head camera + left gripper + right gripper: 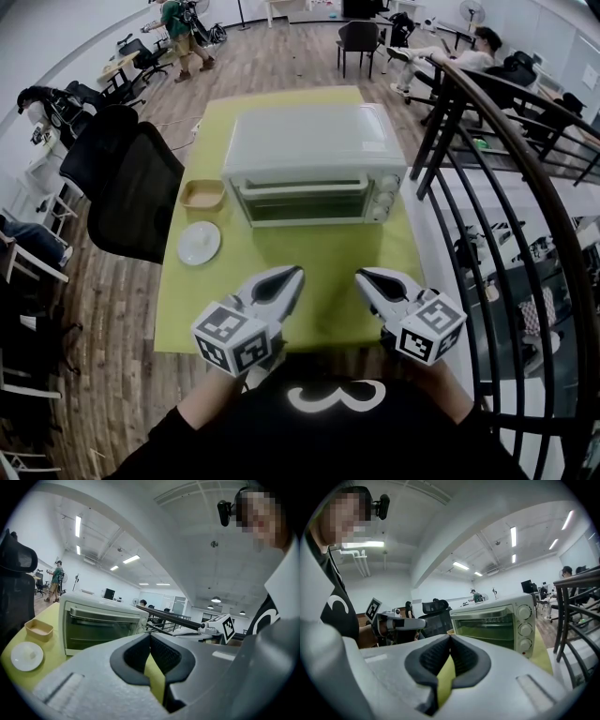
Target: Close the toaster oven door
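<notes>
Left gripper (293,275): jaws pressed together, nothing between them, over near part of green table (328,255). Right gripper (361,276): jaws also together, empty, beside it on the right. Toaster oven (314,164) farther along the table, well apart from both; door (305,199) upright, closed. White plate (199,243) and tan dish (202,194) left of oven

1. The toaster oven (314,150) has a smooth, pale shell, like painted metal.
2. Its glass door (305,202) is shiny.
3. The worktop (309,272) is smooth and matt.
4. The plate (199,243) looks glossy.
5. The left gripper (292,274) and right gripper (364,275) are smooth grey plastic with rough black pads (136,656).
6. The floor (112,300) is wood boards.
</notes>
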Demonstrator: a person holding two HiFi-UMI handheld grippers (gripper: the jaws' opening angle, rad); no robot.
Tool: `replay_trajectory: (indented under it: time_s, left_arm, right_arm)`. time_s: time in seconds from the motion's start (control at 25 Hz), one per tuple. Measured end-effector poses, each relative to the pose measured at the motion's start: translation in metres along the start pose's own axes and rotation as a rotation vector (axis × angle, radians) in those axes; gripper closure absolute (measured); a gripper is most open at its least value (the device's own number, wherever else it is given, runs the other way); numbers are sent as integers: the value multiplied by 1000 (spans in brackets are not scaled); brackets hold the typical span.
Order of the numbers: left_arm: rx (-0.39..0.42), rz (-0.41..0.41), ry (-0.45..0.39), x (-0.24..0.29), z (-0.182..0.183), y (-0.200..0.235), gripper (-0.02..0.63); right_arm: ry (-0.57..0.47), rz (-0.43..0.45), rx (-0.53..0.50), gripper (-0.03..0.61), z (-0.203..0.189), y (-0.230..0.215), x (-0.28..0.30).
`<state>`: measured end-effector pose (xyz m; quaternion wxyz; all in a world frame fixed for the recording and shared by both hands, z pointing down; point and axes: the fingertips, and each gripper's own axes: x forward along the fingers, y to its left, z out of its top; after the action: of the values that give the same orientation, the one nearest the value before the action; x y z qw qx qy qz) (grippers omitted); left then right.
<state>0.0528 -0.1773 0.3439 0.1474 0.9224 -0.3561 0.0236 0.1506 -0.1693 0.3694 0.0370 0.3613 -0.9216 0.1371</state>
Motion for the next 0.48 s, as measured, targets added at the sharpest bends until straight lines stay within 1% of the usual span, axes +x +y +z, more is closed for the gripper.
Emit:
replay_trajectory:
  time_s: [0.48]
  left_arm:
    - [13, 21, 13, -3, -2, 6, 603]
  right_arm:
    - [4, 7, -26, 575, 2, 1, 2]
